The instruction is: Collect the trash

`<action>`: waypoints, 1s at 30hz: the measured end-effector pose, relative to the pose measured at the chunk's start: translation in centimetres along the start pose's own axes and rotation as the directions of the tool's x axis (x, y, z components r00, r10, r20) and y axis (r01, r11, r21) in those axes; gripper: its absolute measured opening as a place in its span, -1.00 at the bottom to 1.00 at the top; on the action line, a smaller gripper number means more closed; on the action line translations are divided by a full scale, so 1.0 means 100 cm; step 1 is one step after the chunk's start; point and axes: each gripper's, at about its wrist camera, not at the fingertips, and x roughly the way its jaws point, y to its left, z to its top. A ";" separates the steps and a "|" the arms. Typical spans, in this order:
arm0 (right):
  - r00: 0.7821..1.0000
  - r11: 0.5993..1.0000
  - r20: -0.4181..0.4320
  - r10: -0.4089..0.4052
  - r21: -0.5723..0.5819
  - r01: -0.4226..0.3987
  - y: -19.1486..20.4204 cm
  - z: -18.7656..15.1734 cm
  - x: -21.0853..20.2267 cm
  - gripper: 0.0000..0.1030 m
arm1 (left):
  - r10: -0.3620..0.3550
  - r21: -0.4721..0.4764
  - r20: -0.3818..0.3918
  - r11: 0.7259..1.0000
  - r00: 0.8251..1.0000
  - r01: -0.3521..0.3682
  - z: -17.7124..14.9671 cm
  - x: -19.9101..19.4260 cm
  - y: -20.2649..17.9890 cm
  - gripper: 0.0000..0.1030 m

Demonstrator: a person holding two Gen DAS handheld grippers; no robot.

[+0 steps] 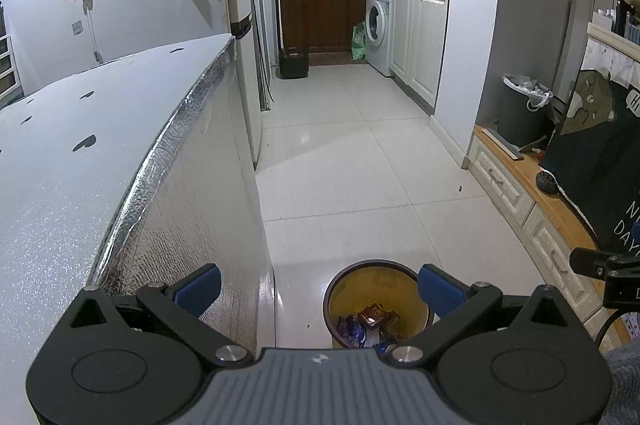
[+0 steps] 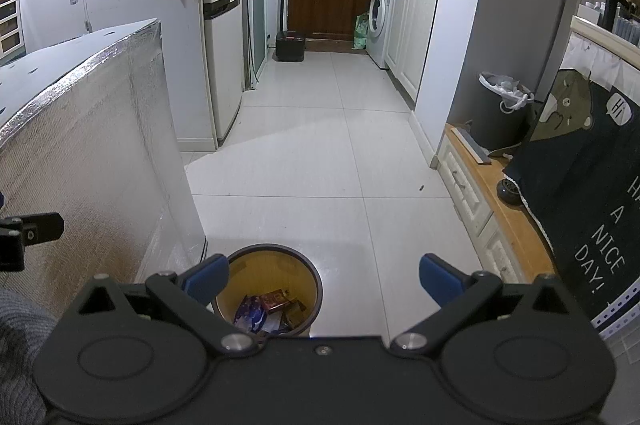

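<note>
Though both claws are carried at about the same height above the floor, neither has anything in it: the left gripper (image 1: 318, 287) stands with its blue pads wide apart and bare, and the right gripper (image 2: 324, 279) likewise, spread wide and empty. Directly below and just ahead of them sits the small round bin (image 1: 376, 305), dark-rimmed with a yellow inside, upright on the pale tiled floor (image 1: 360, 165). From the left claw it lies a little right of centre, its rim partly behind the right-hand pad; from the right claw the bin (image 2: 276, 289) lies left of centre, its rim behind the left-hand pad. So it stands between the two, and I judge neither clearly nearer. At its bottom lies a heap of crumpled wrappers (image 2: 268, 309) (reddish-brown and blue-purple, glossy, probably light and thin), well below the rim. No loose trash shows on the nearby floor, save one dark speck (image 1: 460, 188) further on toward the low white drawers (image 1: 504, 185). Left of the bin rises a foil-wrapped block (image 1: 180, 205), and beyond it a fridge (image 2: 222, 25).
</note>
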 end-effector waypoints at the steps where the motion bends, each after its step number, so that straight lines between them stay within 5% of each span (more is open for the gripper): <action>1: 1.000 1.000 -0.001 0.000 0.000 0.000 0.001 0.000 0.000 0.99 | 0.000 0.000 -0.002 1.000 1.000 0.000 0.000 0.000 0.000 1.00; 30: 1.000 1.000 -0.005 0.004 0.000 -0.004 0.002 0.001 0.000 0.99 | -0.002 0.001 -0.008 1.000 1.000 0.002 0.001 0.001 -0.001 1.00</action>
